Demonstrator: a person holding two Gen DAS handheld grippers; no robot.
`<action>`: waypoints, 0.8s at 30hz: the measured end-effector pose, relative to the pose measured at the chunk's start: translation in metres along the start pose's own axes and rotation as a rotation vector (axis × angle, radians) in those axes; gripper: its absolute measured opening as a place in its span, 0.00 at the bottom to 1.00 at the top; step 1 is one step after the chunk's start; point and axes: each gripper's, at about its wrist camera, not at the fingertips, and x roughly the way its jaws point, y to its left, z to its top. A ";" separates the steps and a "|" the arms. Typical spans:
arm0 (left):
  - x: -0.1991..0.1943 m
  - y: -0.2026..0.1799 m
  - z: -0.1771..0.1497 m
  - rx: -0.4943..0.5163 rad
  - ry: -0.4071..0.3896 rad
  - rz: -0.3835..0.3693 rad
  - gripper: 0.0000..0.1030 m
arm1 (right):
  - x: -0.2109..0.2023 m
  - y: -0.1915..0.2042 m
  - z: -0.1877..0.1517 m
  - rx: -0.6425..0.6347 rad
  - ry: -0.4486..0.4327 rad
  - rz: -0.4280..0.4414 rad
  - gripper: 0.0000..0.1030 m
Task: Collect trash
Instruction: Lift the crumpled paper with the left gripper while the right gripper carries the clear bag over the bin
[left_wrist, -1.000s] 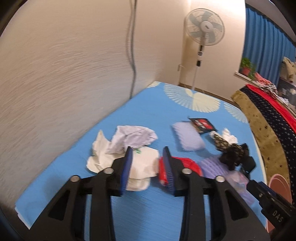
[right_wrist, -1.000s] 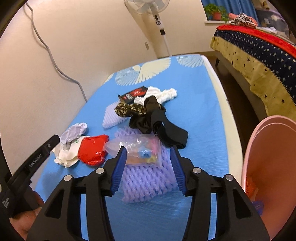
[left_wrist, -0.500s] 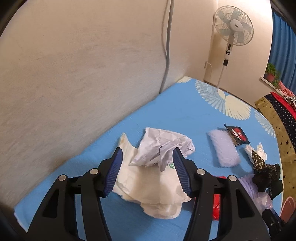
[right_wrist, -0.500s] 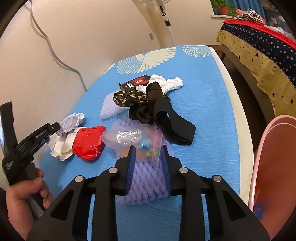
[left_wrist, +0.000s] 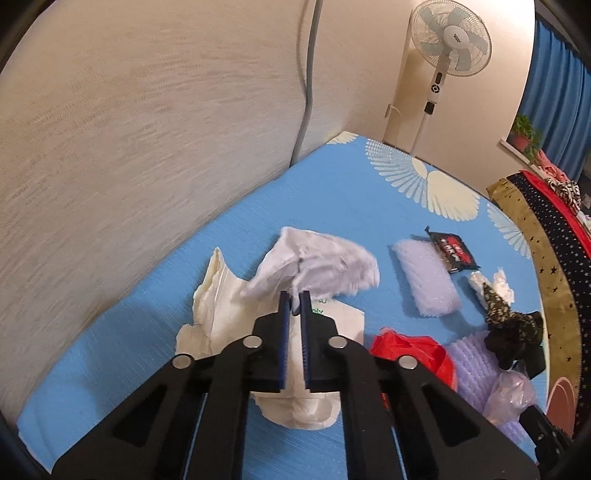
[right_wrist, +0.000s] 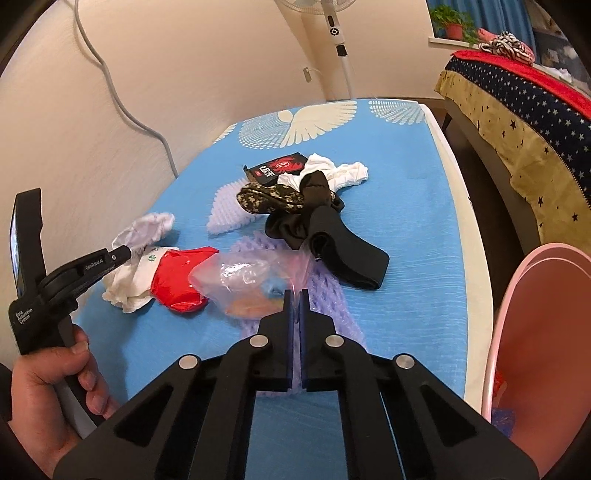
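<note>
Room fittings, seen from the left wrist:
- Wall (left_wrist: 147, 110): cream, textured, 9 to 12 o'clock; grey cable (left_wrist: 308, 81) hangs down it at 12.
- Pedestal fan (left_wrist: 448, 37): white, pale blue blades, 1 o'clock.
- Curtain (left_wrist: 554, 92): blue, 2 o'clock; potted plant (left_wrist: 522, 131) on the sill beside it.
- Star-print cover (left_wrist: 546, 236): gold, navy, red, 3 o'clock.
- Mattress (left_wrist: 332, 192): blue, white wing motifs.

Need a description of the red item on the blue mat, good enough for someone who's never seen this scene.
Start at the blue mat beside the wall. Near its wall-side edge lies a heap of white paper, and the red crumpled bag lies against it, with a clear plastic bag on its other side. It is the only glossy, bright red piece of litter in the pile.
</note>
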 end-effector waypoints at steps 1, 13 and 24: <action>-0.003 -0.001 0.000 0.002 -0.004 -0.006 0.04 | -0.002 0.001 0.000 -0.004 -0.002 -0.003 0.02; -0.044 -0.012 0.000 0.064 -0.057 -0.087 0.04 | -0.043 0.015 0.004 -0.022 -0.068 -0.045 0.02; -0.079 -0.026 -0.017 0.153 -0.081 -0.167 0.04 | -0.082 0.010 -0.002 -0.001 -0.139 -0.113 0.02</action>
